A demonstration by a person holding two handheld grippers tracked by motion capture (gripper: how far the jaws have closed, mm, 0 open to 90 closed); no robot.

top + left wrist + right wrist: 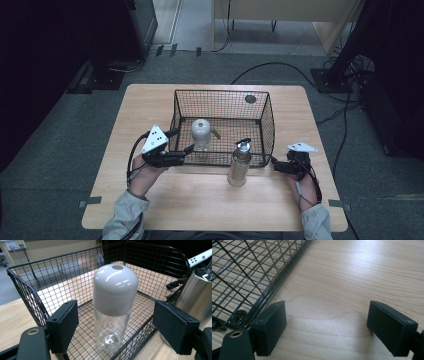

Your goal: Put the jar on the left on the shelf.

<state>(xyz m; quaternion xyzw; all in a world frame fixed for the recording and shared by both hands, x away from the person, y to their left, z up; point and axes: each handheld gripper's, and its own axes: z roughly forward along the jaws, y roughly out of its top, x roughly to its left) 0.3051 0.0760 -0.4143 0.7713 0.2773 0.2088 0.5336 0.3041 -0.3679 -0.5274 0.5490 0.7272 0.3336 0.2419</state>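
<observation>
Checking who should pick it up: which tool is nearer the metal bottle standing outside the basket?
Right, narrowly. The right tool sits just to the right of the metal bottle; the left tool is farther off to its left, at the basket.

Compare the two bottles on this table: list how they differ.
The clear bottle stands inside the wire basket; the steel bottle stands outside it, on the table against its near side. The clear bottle is see-through glass or plastic with a wide grey domed cap; the steel bottle is opaque metal with a narrow top. Both stand upright, and neither is held.
</observation>
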